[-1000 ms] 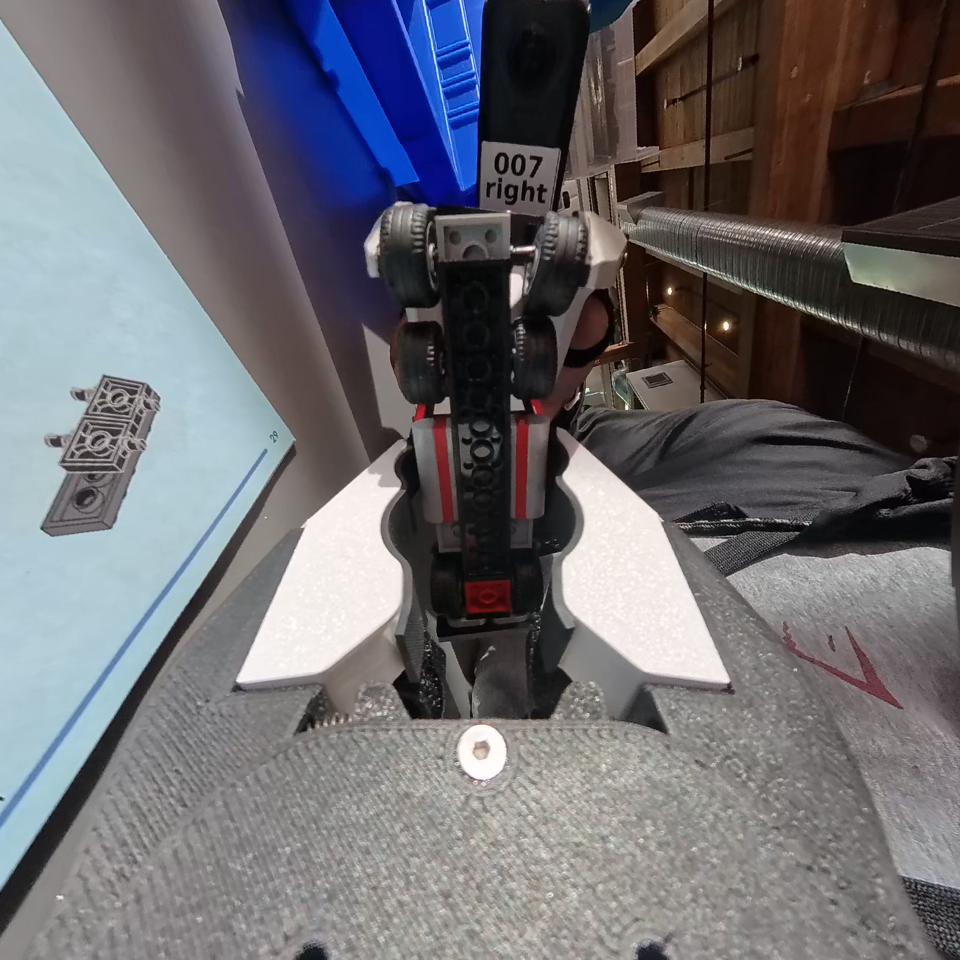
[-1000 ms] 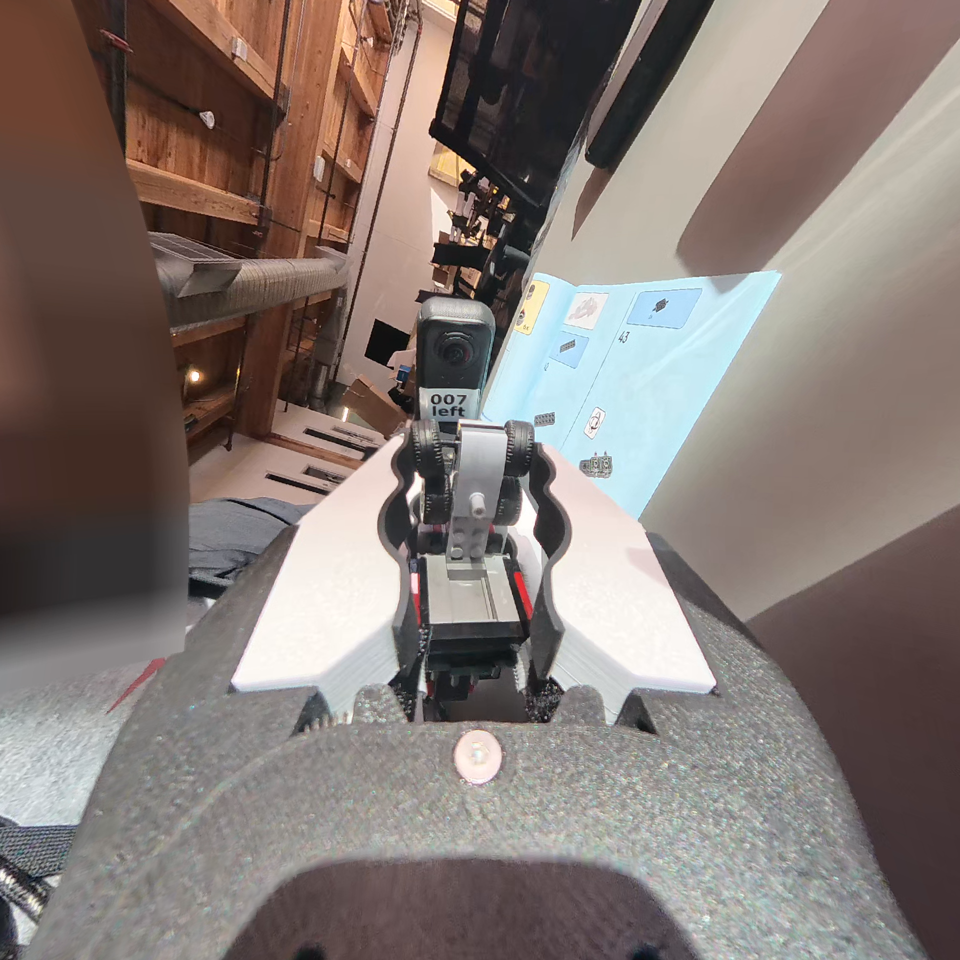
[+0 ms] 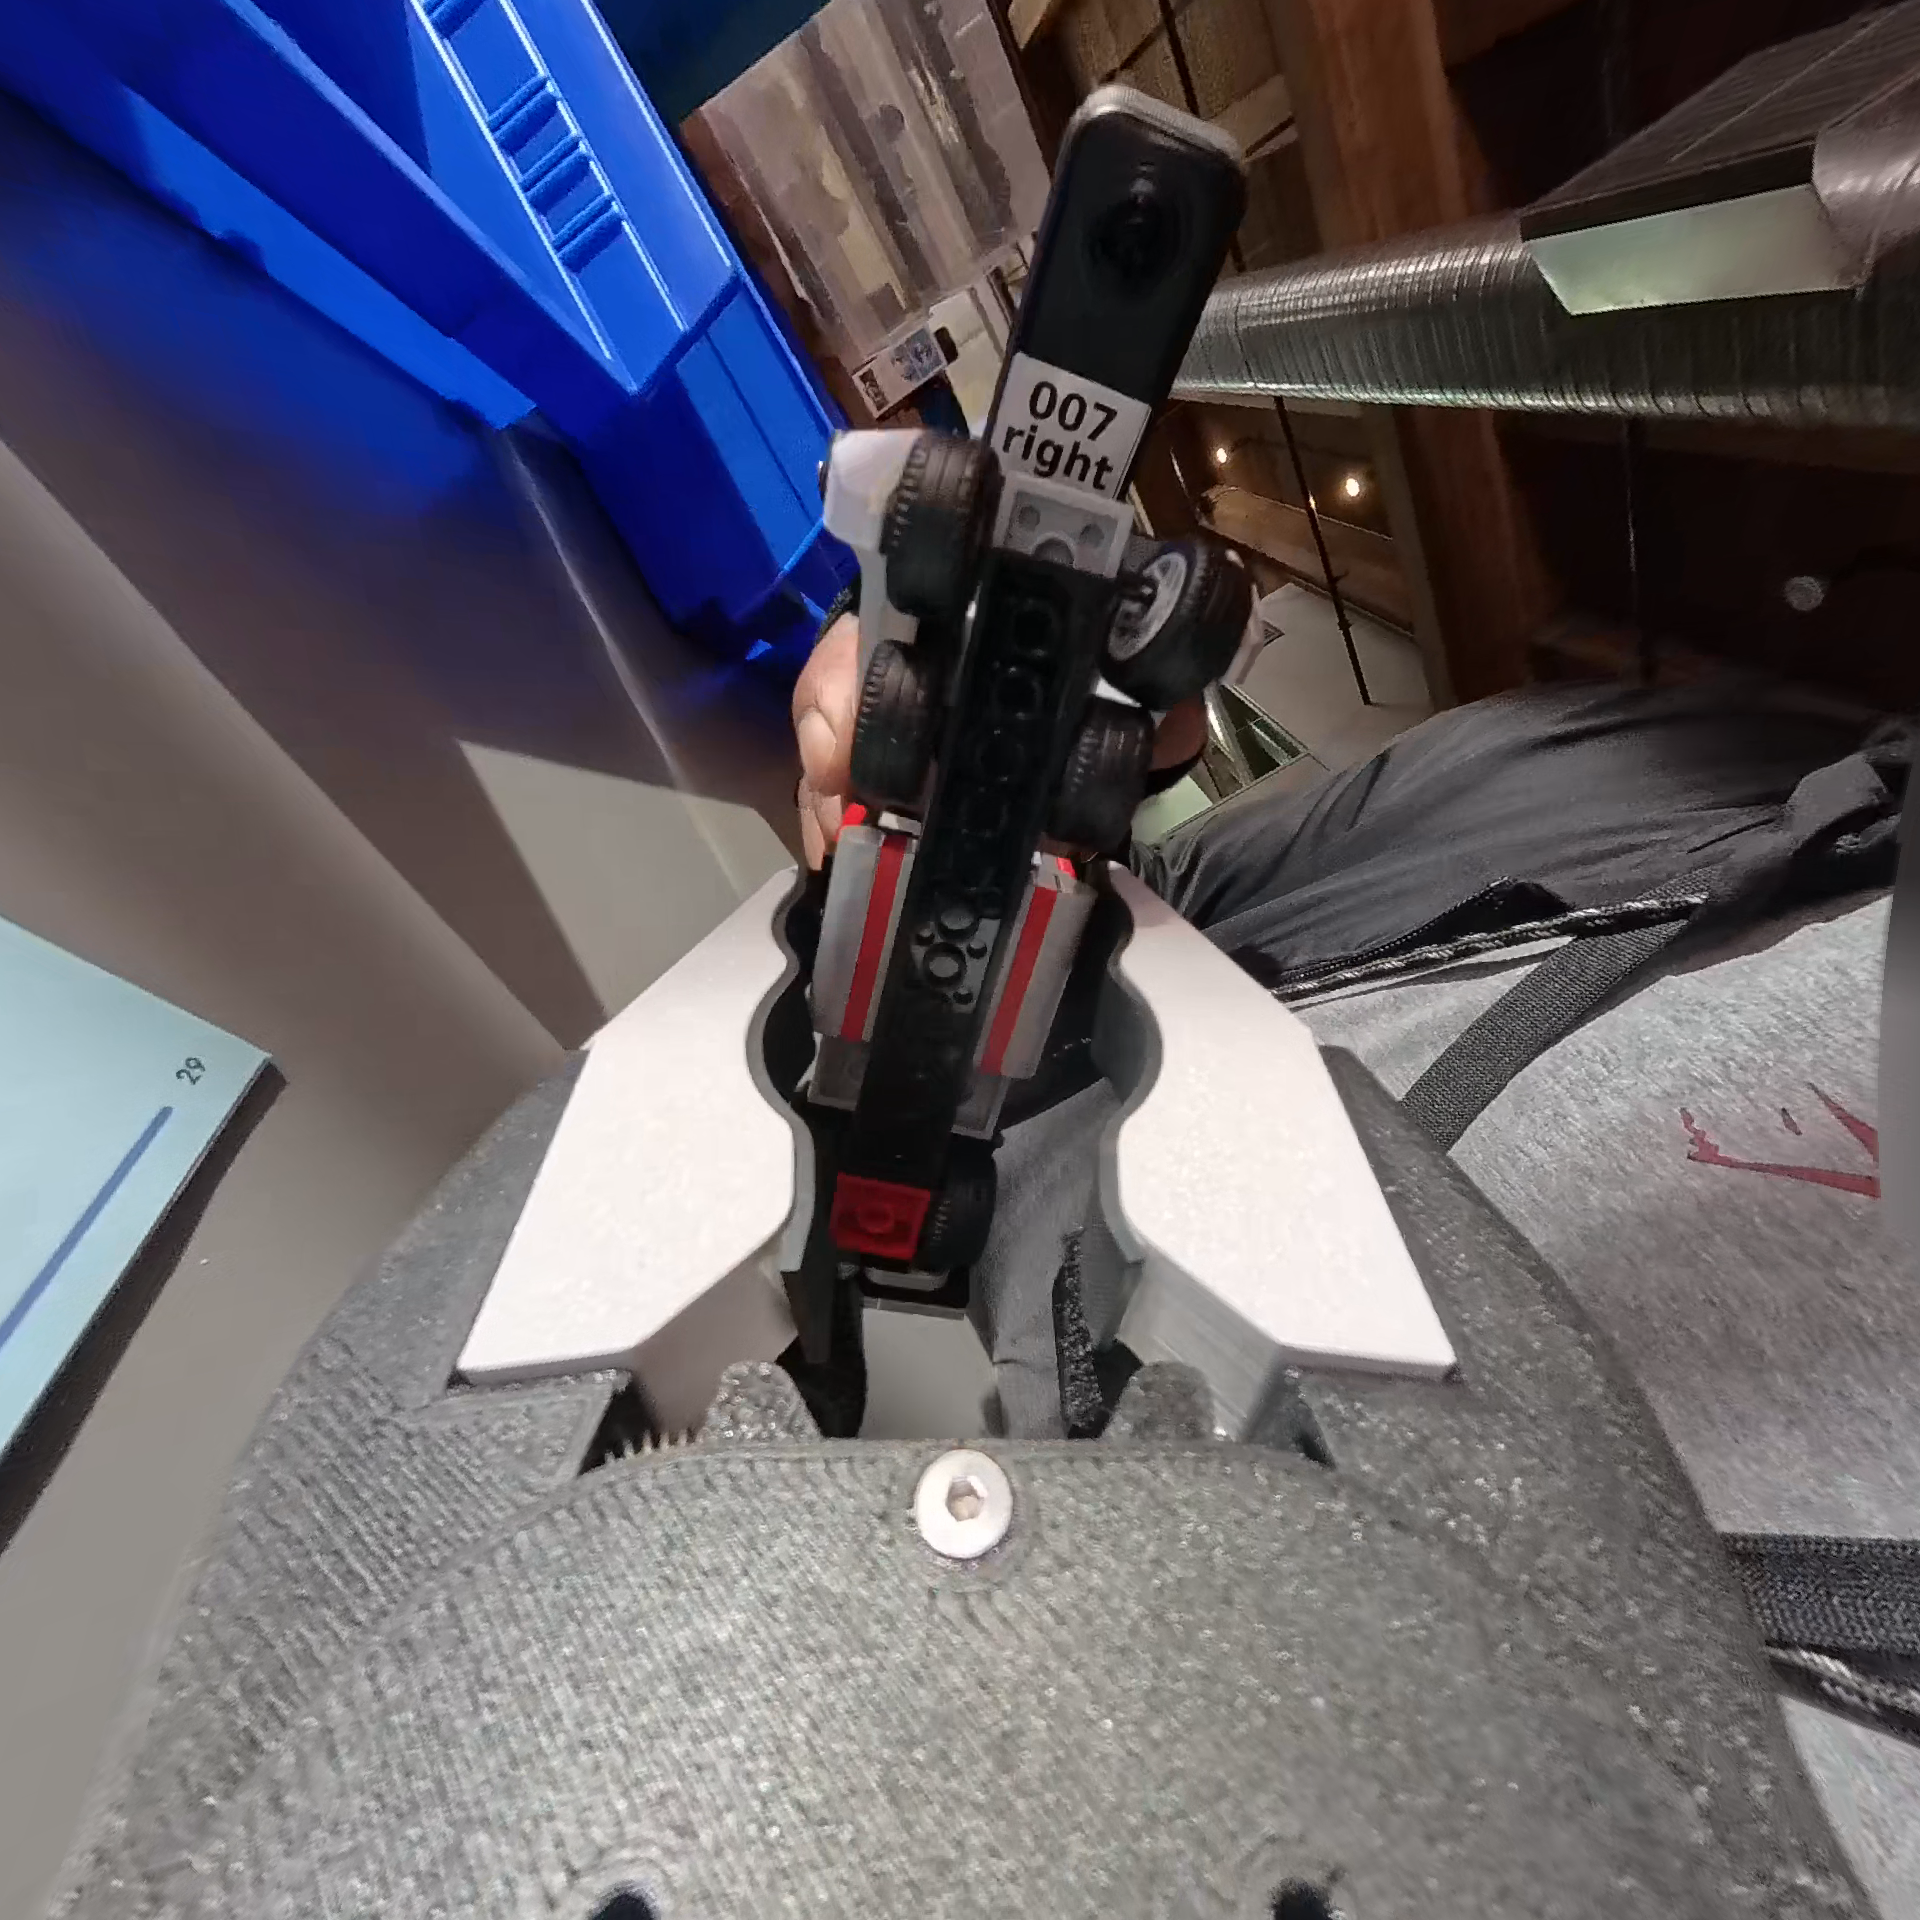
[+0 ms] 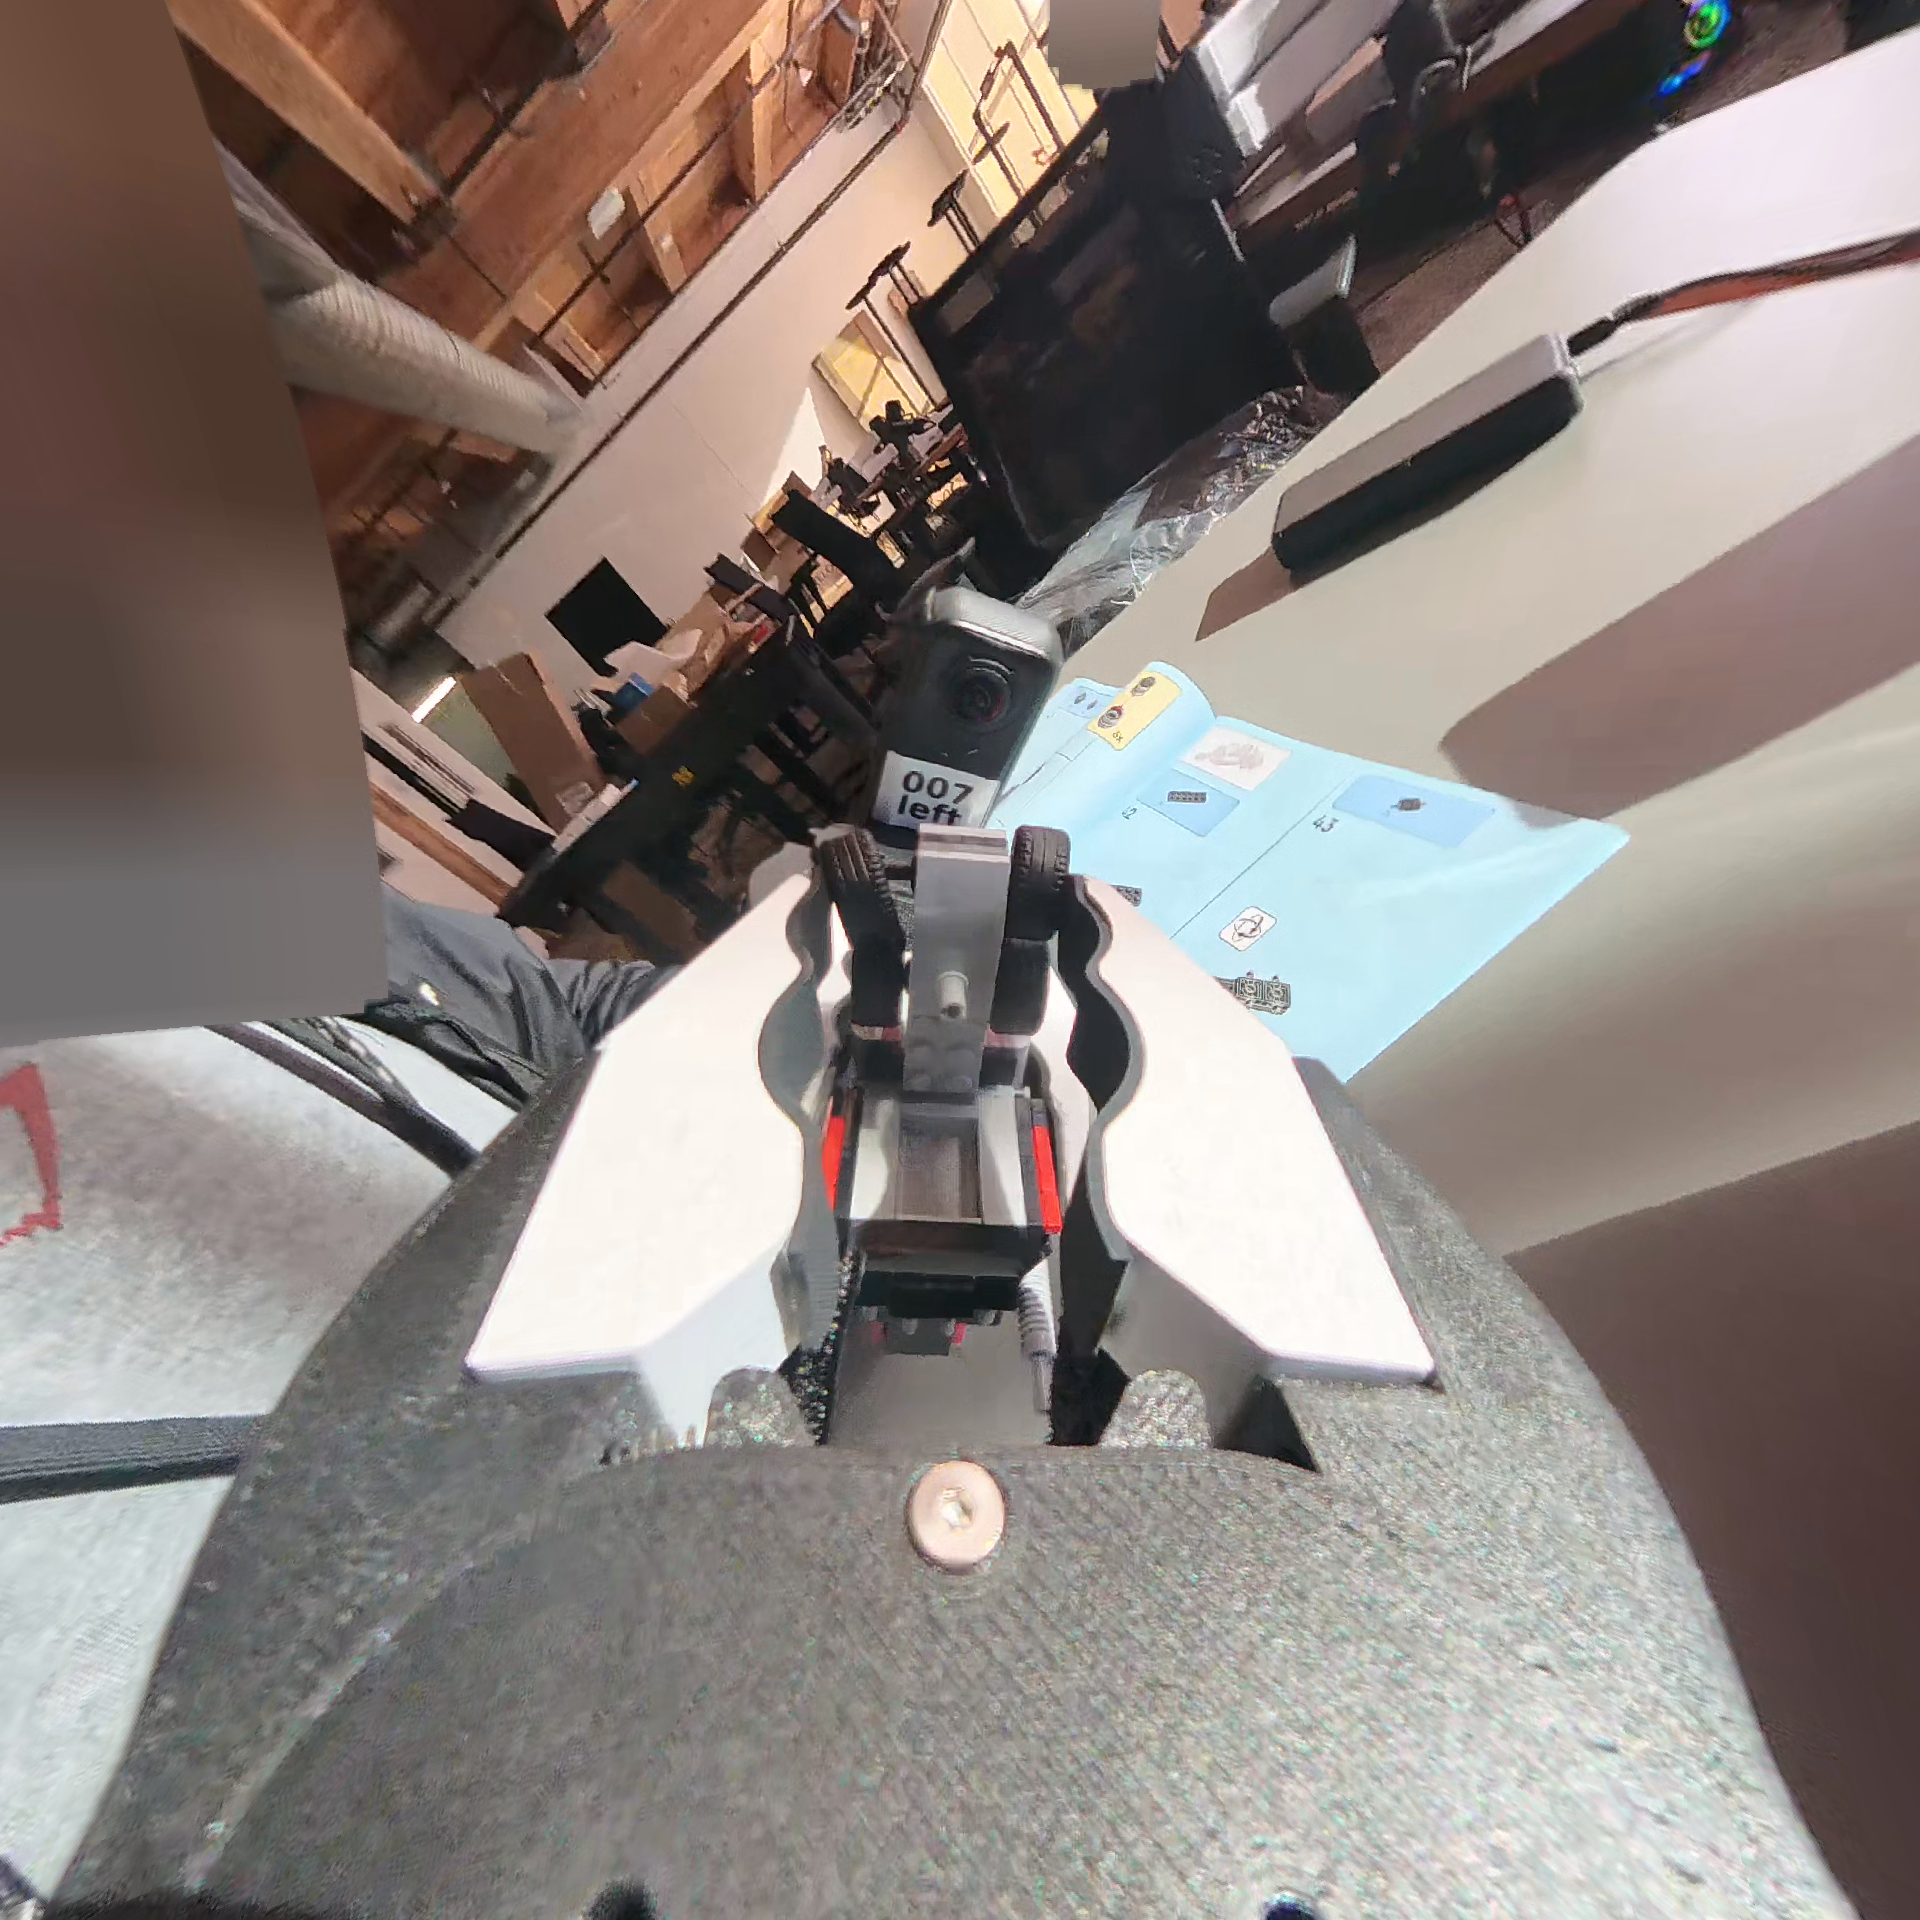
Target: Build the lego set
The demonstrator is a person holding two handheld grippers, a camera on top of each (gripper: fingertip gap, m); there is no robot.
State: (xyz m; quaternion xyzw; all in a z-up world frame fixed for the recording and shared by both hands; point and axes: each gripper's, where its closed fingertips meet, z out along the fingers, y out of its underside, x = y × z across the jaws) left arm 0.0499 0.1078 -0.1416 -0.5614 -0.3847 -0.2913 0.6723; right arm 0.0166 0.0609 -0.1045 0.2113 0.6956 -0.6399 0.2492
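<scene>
Now the lego truck (image 3: 966, 852) hangs in the air between both tongs, underside toward the left tongs (image 3: 951, 1049), which stand spread around it; the right tongs (image 4: 940, 1122) look closed on its body. Judging by the open instruction booklet (image 4: 1340, 862) on the table (image 4: 1662, 1039), the next brick needs a freed gripper.

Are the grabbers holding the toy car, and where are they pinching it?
The right hand-held gripper pinches the Lego car by its grey-and-red sides. The left hand-held gripper has opened around its other end, no longer squeezing.
</scene>
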